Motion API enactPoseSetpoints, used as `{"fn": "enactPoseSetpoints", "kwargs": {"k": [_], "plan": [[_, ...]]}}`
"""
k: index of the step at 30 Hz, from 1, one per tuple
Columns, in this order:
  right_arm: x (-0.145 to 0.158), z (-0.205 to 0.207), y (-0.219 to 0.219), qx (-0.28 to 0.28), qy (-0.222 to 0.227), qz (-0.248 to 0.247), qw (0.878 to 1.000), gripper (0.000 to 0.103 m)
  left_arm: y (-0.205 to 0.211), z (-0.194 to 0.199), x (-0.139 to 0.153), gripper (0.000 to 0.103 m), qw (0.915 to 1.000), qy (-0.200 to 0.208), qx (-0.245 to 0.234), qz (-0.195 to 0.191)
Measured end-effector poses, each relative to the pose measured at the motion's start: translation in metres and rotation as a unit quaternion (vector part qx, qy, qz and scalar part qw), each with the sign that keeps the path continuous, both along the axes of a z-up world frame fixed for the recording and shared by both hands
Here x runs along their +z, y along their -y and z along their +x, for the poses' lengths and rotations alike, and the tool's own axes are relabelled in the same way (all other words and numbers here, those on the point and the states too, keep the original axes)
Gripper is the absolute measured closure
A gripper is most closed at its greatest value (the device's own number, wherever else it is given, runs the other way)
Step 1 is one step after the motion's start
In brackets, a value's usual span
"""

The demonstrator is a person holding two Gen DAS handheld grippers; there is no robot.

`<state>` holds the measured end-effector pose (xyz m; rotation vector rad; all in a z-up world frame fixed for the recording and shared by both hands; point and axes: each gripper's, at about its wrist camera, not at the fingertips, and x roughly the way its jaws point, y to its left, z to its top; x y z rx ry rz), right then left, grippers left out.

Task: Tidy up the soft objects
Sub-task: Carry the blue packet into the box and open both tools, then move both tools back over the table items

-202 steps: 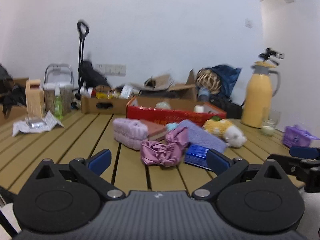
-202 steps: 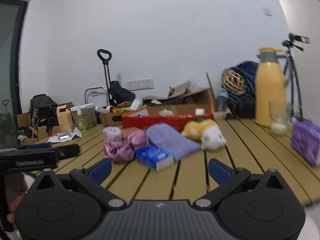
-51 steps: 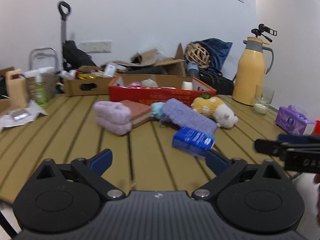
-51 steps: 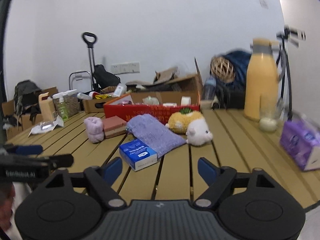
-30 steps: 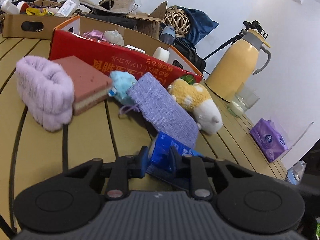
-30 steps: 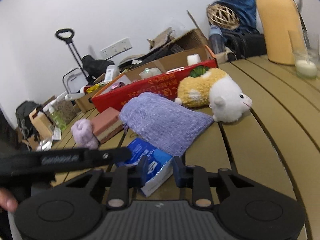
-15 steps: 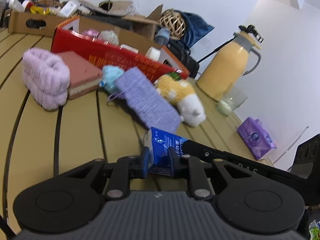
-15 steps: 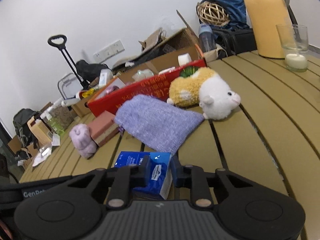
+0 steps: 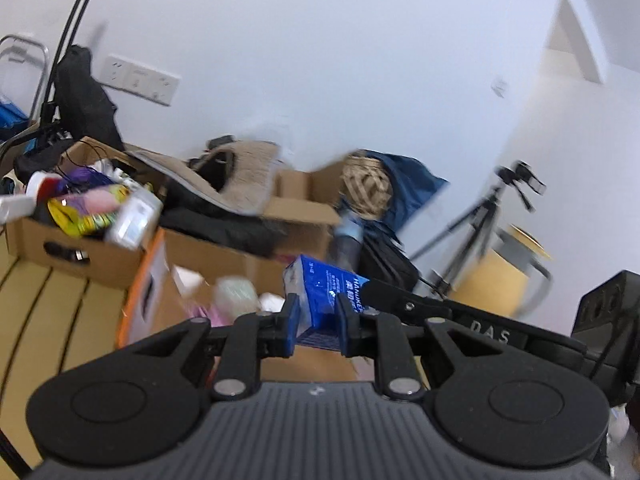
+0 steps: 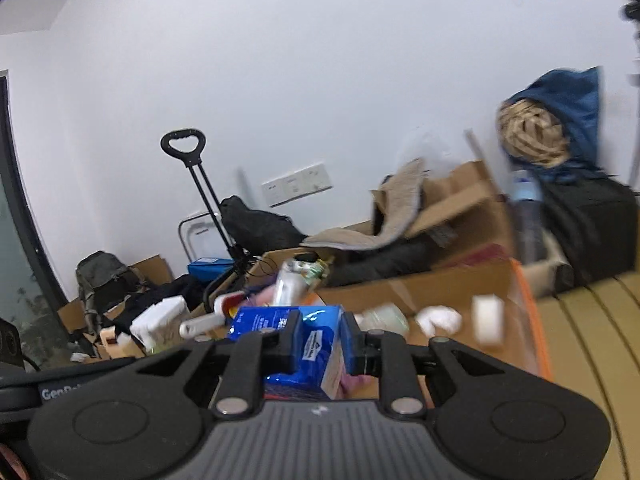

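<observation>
**Blue tissue pack lifted clear of the worktop, carried over the red box**

Both claws now pinch the same blue tissue pack [image 9: 320,300], one from each side. Half a second ago the pack was only just leaving the slatted worktop [image 9: 48,320], with the purple cloth and the plush toy in view beyond it. Those have dropped out of sight, and both cameras look up toward the wall and into the red box [image 9: 140,292] at the back of the worktop. The pack has plainly been raised and moved forward, and it hangs in the air above the near edge of that box.

For the task, this reads as the carry stage of one more item: the pack is off the worktop but not yet set down, and the open box, already holding pale and pink objects, appears to be its destination.

The left claw [image 9: 316,322] is pressed onto the lower part of the pack, blue pads flat against its sides, aimed level and slightly upward. The right claw [image 10: 318,340] is closed on the same pack from the other side; its long black body crosses the right of the left-wrist view. Motion blur across the background suggests both hands are travelling. The cardboard carton [image 9: 72,252] of clutter sits just left of the red box.
</observation>
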<state>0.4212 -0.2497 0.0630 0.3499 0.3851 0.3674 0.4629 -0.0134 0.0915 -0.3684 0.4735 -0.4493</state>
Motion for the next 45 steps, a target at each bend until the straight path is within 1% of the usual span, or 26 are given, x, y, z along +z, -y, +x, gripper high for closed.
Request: {"fn": "enactPoseSetpoints", "kwargs": {"k": [3,5,7,9,10,11,12,14,15,17,20,23,25,26,27,28,29,30,31,33,35,37,39,42,45], "plan": [[0.004,0.074,-0.016,0.028,-0.031,0.0,0.999,0.084,-0.011,0.047,-0.007,0.084,0.9993,-0.015,0.033,0.01],[-0.003,0.122,-0.032,0.039,-0.052,-0.009,0.998,0.084,-0.017,0.078,-0.023,0.085,0.9976,-0.042,0.054,0.01],[-0.017,0.164,-0.05,0.045,-0.079,-0.03,0.995,0.084,-0.018,0.107,-0.045,0.084,0.9949,-0.07,0.066,0.03],[-0.037,0.202,-0.067,0.051,-0.107,-0.061,0.991,0.086,-0.016,0.134,-0.07,0.083,0.9898,-0.099,0.08,0.064],[-0.049,0.219,-0.074,0.051,-0.122,-0.076,0.988,0.086,-0.018,0.139,-0.08,0.083,0.9876,-0.114,0.082,0.071],[-0.062,0.234,-0.081,0.053,-0.142,-0.091,0.984,0.086,-0.02,0.143,-0.086,0.083,0.9872,-0.12,0.081,0.067],[-0.074,0.242,-0.085,0.053,-0.158,-0.101,0.981,0.086,-0.023,0.142,-0.088,0.083,0.987,-0.122,0.084,0.062],[-0.088,0.254,-0.092,0.055,-0.178,-0.125,0.974,0.086,-0.027,0.135,-0.084,0.078,0.9891,-0.109,0.078,0.062],[-0.09,0.253,-0.094,0.055,-0.18,-0.132,0.973,0.086,-0.028,0.133,-0.081,0.075,0.9896,-0.103,0.077,0.065],[-0.086,0.252,-0.091,0.06,-0.177,-0.132,0.974,0.086,-0.027,0.127,-0.071,0.073,0.9901,-0.089,0.071,0.082],[-0.068,0.234,-0.084,0.051,-0.161,-0.138,0.976,0.085,-0.022,0.115,-0.054,0.069,0.9886,-0.072,0.075,0.109],[-0.04,0.204,-0.071,0.041,-0.137,-0.154,0.978,0.084,-0.019,0.091,-0.03,0.057,0.9864,-0.048,0.077,0.137],[-0.019,0.18,-0.058,0.033,-0.121,-0.174,0.977,0.083,-0.015,0.07,-0.013,0.043,0.9842,-0.028,0.075,0.158],[-0.007,0.166,-0.049,0.022,-0.113,-0.184,0.976,0.081,-0.013,0.059,-0.006,0.037,0.9827,-0.018,0.075,0.168],[0.002,0.15,-0.039,0.01,-0.106,-0.194,0.975,0.077,-0.012,0.046,0.001,0.025,0.9811,-0.008,0.076,0.178],[0.01,0.133,-0.029,-0.002,-0.098,-0.204,0.974,0.066,-0.011,0.033,0.008,0.019,0.9794,0.003,0.079,0.186],[0.017,0.116,-0.018,-0.016,-0.089,-0.212,0.973,0.057,-0.01,0.02,0.013,0.017,0.978,0.014,0.081,0.192],[0.022,0.099,-0.009,-0.03,-0.081,-0.221,0.972,0.035,-0.009,0.008,0.019,0.011,0.9771,0.026,0.082,0.195],[0.026,0.079,0.001,-0.046,-0.071,-0.229,0.97,0.018,-0.008,-0.006,0.024,0.0,0.9764,0.04,0.087,0.193],[0.032,0.043,0.018,-0.073,-0.05,-0.237,0.968,0.013,-0.005,-0.03,0.031,0.0,0.9739,0.065,0.101,0.193],[0.036,0.008,0.032,-0.102,-0.034,-0.237,0.965,0.011,0.0,-0.05,0.036,0.0,0.9702,0.085,0.1,0.204],[0.038,-0.023,0.044,-0.122,-0.017,-0.227,0.966,0.004,0.006,-0.073,0.038,0.0,0.9677,0.101,0.1,0.208],[0.039,-0.051,0.051,-0.132,-0.001,-0.216,0.967,0.004,0.01,-0.096,0.039,0.0,0.965,0.118,0.104,0.21],[0.035,-0.094,0.055,-0.145,0.026,-0.204,0.968,0.003,0.012,-0.137,0.031,0.0,0.9635,0.14,0.114,0.198],[0.026,-0.146,0.054,-0.152,0.059,-0.204,0.965,0.002,0.005,-0.179,0.016,0.0,0.9656,0.147,0.125,0.175]]}}
